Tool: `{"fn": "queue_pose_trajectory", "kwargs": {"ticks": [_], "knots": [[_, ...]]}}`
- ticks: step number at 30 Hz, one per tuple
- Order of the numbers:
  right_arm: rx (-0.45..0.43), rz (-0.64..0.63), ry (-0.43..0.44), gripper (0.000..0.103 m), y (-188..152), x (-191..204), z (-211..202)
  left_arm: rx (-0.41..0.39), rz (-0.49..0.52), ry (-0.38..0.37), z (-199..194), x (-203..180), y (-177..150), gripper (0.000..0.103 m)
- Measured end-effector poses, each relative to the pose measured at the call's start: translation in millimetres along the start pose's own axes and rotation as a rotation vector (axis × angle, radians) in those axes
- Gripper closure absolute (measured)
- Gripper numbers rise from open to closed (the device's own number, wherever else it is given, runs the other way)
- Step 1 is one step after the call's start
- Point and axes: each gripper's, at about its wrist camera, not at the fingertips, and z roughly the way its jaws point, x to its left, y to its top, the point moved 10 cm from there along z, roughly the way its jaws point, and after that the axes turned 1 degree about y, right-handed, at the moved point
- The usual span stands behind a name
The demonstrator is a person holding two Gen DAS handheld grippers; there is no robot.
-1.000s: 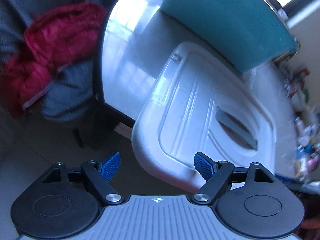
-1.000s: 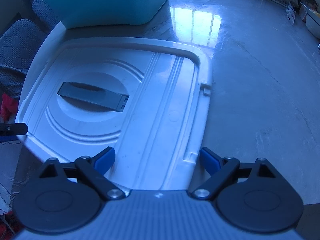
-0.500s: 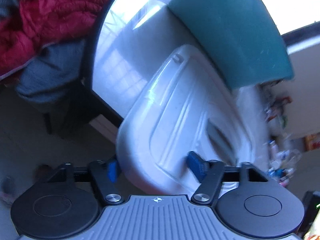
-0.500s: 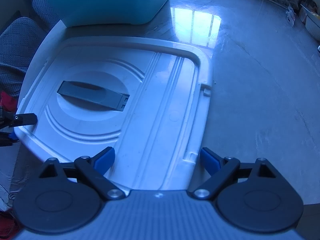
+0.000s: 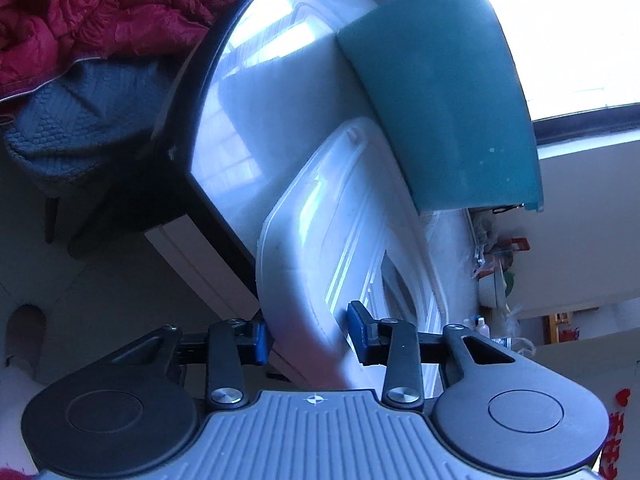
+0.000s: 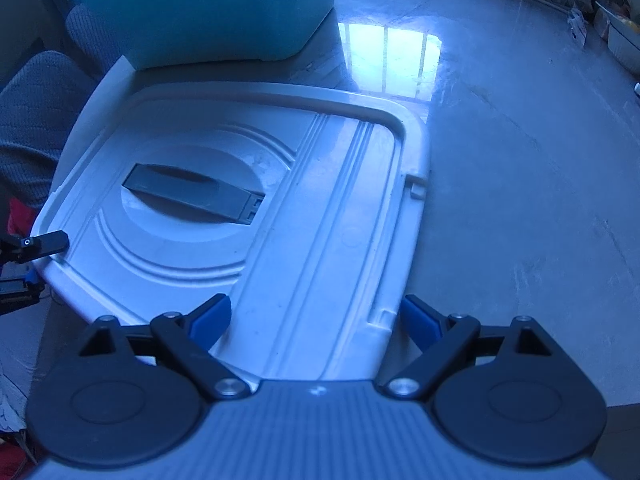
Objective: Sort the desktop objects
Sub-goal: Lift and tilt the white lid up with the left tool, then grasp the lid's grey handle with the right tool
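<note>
A white plastic bin lid (image 6: 320,200) with a grey recessed handle (image 6: 192,192) lies flat on the grey table (image 6: 520,160), one end hanging over the table edge. My left gripper (image 5: 308,332) is shut on the rim of that overhanging end of the lid (image 5: 340,220), one blue pad above and one below. One of its fingers (image 6: 44,242) shows at the lid's left corner in the right wrist view. My right gripper (image 6: 314,316) hovers open over the lid's near end, its pads not pressing on it. A teal bin (image 6: 220,8) stands just behind the lid.
A red jacket (image 5: 100,8) lies on a grey padded chair (image 5: 80,120) beside the table corner. Small bottles and clutter (image 5: 496,264) crowd the table's far end, with containers (image 6: 616,20) at the far right. Bare tabletop stretches right of the lid.
My left gripper rolled, moved onto the lid's overhanging rim and shut on it. The right gripper and the lid stayed where they were.
</note>
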Motion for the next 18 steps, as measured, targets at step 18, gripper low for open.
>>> {"fn": "queue_pose_trajectory", "kwargs": {"ticks": [18], "knots": [[-0.009,-0.105,0.005,0.01,4.4,21.2,-4.5,-0.015,0.039,0.047,-17.4,0.1,7.5,0.064]]}}
